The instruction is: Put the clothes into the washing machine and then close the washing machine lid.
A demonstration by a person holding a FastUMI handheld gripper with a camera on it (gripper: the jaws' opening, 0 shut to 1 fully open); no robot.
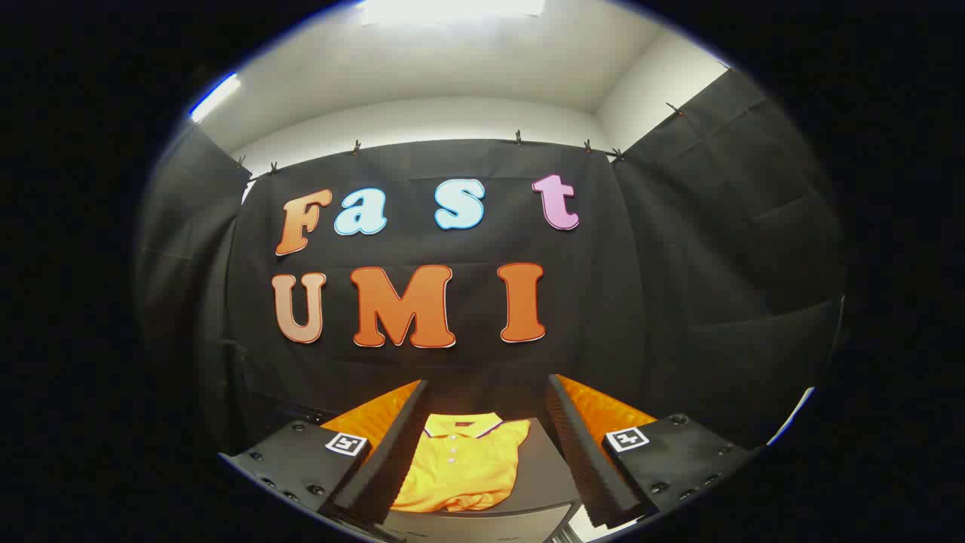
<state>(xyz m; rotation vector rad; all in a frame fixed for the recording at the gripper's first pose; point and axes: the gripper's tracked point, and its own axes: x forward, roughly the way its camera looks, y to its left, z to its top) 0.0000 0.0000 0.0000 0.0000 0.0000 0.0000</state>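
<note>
- Your gripper (482,452) fingers spread wide, holding nothing, touching nothing.
- Folded yellow polo shirt (464,464) lies between them, on the dark bench (539,467).

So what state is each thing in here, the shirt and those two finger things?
Yellow polo shirt: folded, lying flat on a dark surface, collar buttoned, not gripped.
Gripper: open, fingers spread wide either side of the shirt, touching nothing.
Dark surface: carrying the shirt.
</note>
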